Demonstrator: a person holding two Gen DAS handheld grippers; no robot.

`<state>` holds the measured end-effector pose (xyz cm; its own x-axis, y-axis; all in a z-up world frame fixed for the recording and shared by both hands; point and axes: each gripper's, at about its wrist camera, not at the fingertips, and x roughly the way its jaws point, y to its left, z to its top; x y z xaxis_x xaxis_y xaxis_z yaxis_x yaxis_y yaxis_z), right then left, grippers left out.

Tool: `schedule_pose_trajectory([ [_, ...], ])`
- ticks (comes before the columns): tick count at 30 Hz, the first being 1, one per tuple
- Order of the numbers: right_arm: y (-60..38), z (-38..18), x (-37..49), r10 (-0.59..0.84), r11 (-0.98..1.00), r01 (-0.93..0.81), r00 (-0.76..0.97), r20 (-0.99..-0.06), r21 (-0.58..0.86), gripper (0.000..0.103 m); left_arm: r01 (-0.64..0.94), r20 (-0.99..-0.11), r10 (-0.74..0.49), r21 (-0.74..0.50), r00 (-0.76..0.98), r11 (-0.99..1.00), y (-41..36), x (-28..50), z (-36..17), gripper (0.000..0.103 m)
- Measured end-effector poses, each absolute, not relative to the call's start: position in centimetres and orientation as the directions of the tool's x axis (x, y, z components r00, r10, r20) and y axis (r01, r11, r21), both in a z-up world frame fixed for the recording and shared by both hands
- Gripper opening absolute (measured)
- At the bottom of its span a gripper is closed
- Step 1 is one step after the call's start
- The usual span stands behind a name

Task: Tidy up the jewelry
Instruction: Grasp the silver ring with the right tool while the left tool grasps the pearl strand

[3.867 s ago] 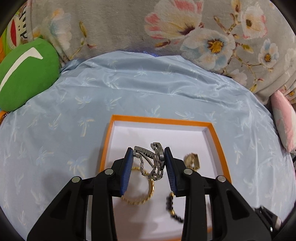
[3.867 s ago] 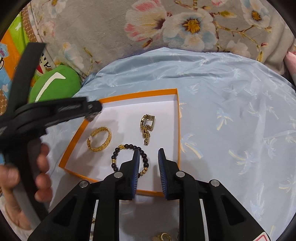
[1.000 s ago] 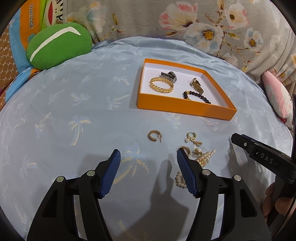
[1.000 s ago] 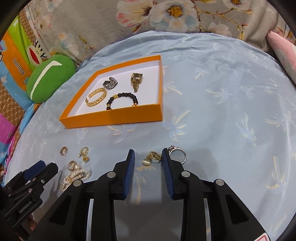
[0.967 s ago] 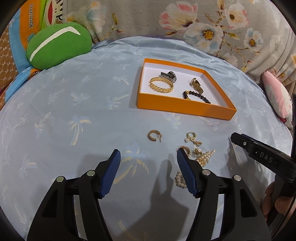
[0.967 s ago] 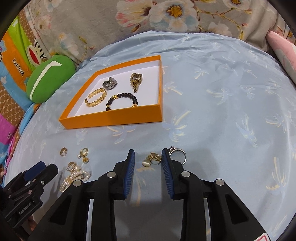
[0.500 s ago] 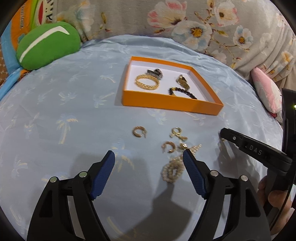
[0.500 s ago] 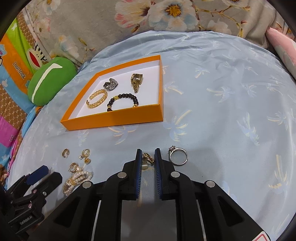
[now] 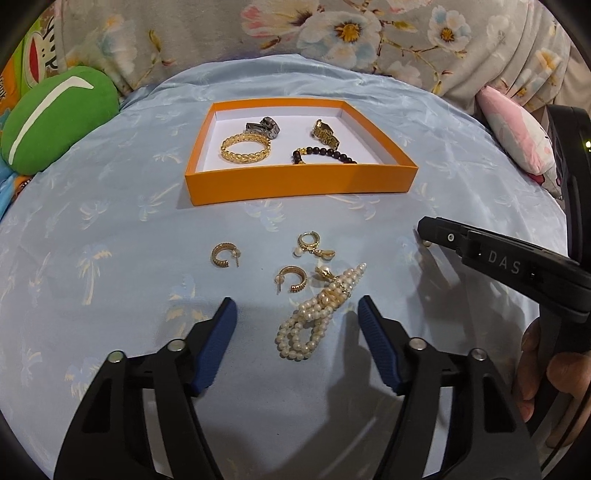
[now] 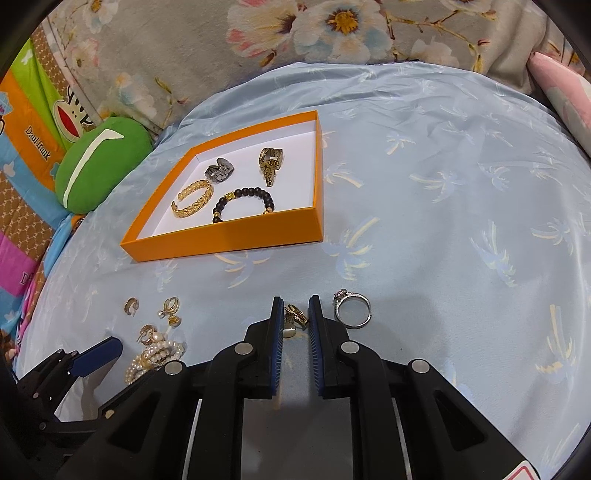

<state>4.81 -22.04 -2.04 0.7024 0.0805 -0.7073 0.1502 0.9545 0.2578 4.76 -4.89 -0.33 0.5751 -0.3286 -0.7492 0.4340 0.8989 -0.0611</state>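
An orange box (image 9: 295, 182) (image 10: 225, 242) on the blue cloth holds a gold bangle (image 9: 245, 147), a silver chain (image 9: 263, 126), a gold chain (image 9: 325, 133) and a black bead bracelet (image 9: 323, 153). My left gripper (image 9: 297, 321) is open, its fingers on either side of a pearl bracelet (image 9: 317, 314). Gold hoop earrings (image 9: 223, 254) (image 9: 293, 278) and a drop earring (image 9: 312, 245) lie just beyond. My right gripper (image 10: 295, 315) is shut on a small gold earring (image 10: 294, 316) on the cloth. A silver ring (image 10: 352, 308) lies right of it.
A green cushion (image 9: 55, 118) sits at the far left, a pink pillow (image 9: 517, 133) at the far right. Floral fabric (image 9: 295, 33) runs behind the blue cloth. The right gripper's body (image 9: 509, 266) reaches in at the right of the left wrist view.
My right gripper closed on the small gold earring. My left gripper moved forward over the pearl bracelet, still open. Earlier the left gripper set the silver chain in the box.
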Motion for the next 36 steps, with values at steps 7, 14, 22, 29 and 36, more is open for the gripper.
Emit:
schedule_pose_trajectory([
  [7,-22.1,-1.8,4.6,0.073,0.955,0.153,0.710,-0.700,0.255,0.013,0.464,-0.742,-0.372,-0.092,0.557,0.881,-4.9,4.6,-0.3,0.018],
  [14,-23.6,-1.3,2.7,0.038,0.942,0.196,0.742,-0.670,0.271,0.022,0.466,-0.707,-0.394,-0.103,0.588,0.879,-4.3,3.9,0.4,0.016],
  [22,-24.4,-1.9,3.5,0.010,0.946,0.225,0.700,-0.714,0.235,0.022,0.391,-0.683,-0.380,-0.149,0.624,0.908,-2.6,4.1,0.8,0.016],
  [29,-23.7,-1.9,4.7,-0.022,0.958,0.222,0.686,-0.727,0.181,0.023,0.384,-0.689,-0.372,-0.146,0.622,0.912,-2.7,4.2,0.6,0.016],
  [36,-22.5,-1.9,5.3,-0.058,0.972,0.205,0.673,-0.737,0.110,0.033,0.383,-0.690,-0.374,-0.149,0.620,0.911,-2.7,4.2,0.6,0.016],
])
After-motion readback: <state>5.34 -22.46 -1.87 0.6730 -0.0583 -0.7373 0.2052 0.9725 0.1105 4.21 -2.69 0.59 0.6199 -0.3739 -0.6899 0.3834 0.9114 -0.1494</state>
